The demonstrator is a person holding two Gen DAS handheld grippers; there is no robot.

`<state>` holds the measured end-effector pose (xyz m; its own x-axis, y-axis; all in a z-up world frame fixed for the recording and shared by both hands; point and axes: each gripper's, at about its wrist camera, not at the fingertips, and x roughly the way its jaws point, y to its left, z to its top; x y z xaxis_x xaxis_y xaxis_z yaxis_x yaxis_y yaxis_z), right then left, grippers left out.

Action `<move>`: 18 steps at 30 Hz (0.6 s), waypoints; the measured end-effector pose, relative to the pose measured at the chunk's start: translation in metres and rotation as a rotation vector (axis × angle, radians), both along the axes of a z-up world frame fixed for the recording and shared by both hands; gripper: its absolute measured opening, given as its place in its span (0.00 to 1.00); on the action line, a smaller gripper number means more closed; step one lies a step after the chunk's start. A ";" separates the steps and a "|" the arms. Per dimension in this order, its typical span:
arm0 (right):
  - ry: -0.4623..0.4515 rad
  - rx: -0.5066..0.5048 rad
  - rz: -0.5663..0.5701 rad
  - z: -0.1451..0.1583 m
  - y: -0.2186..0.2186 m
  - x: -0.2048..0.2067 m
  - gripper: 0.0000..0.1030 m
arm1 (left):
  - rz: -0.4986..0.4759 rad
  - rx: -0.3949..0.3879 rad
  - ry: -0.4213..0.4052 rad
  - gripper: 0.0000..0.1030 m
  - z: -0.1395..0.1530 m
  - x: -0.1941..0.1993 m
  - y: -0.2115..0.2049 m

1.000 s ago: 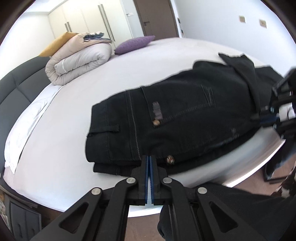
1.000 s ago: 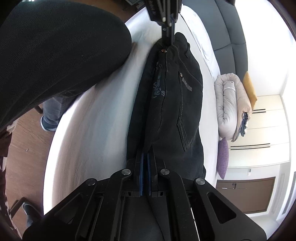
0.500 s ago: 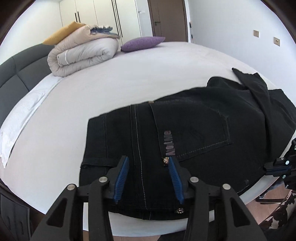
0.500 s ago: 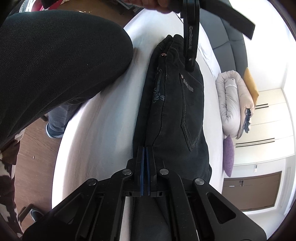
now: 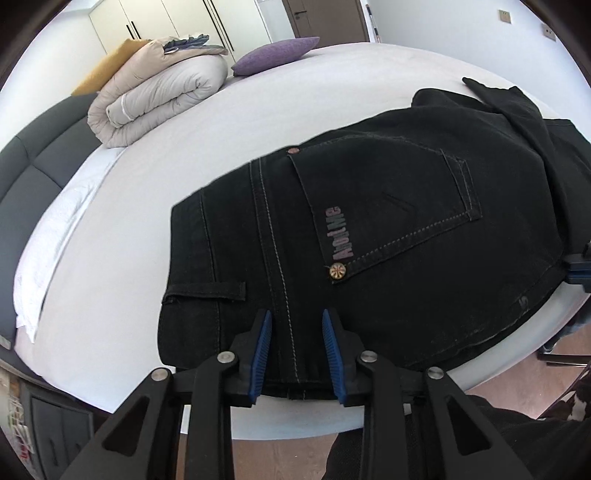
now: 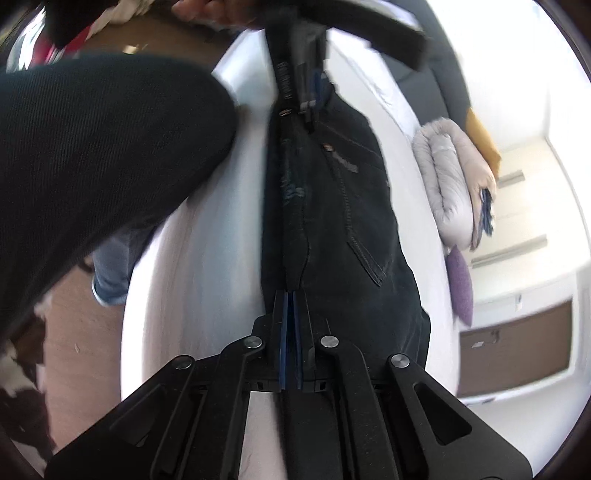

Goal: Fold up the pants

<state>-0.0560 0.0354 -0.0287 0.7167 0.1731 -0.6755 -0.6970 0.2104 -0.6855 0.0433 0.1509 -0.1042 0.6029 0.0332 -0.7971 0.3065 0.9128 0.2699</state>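
Black pants (image 5: 388, 236) folded on bed (image 5: 258, 122). Left gripper (image 5: 297, 354) closing, jaws astride waistband; right gripper (image 6: 291, 332) pinches fabric. Seat left deep before closing.

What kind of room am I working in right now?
Most likely a bedroom: a white-sheeted bed with a dark padded headboard, a rolled beige duvet, and white wardrobe doors behind.

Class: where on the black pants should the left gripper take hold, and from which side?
The waistband edge of the pants, from the near bed edge: it lies flat and overhangs little, and the left gripper, jaws just closing, already straddles its stitched seam.
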 end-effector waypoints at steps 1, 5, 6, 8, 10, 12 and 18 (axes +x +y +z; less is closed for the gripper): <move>0.038 0.066 -0.040 0.010 -0.005 0.001 0.03 | 0.004 0.006 -0.018 0.30 0.007 0.000 -0.005; 0.215 0.393 -0.271 0.053 -0.046 0.021 0.06 | -0.010 -0.087 -0.097 0.58 0.043 0.006 -0.030; 0.266 0.479 -0.334 0.061 -0.063 0.030 0.09 | -0.025 -0.123 -0.120 0.67 0.052 0.011 -0.042; 0.351 0.665 -0.455 0.077 -0.102 0.049 0.11 | -0.049 -0.175 -0.126 0.68 0.061 0.023 -0.062; 0.411 0.808 -0.567 0.086 -0.140 0.067 0.12 | -0.065 -0.185 -0.107 0.70 0.059 0.038 -0.086; 0.449 0.930 -0.674 0.093 -0.179 0.084 0.12 | -0.068 -0.166 -0.057 0.70 0.045 0.049 -0.103; 0.357 1.169 -0.903 0.113 -0.279 0.127 0.79 | 0.020 -0.319 0.115 0.66 -0.012 0.054 -0.088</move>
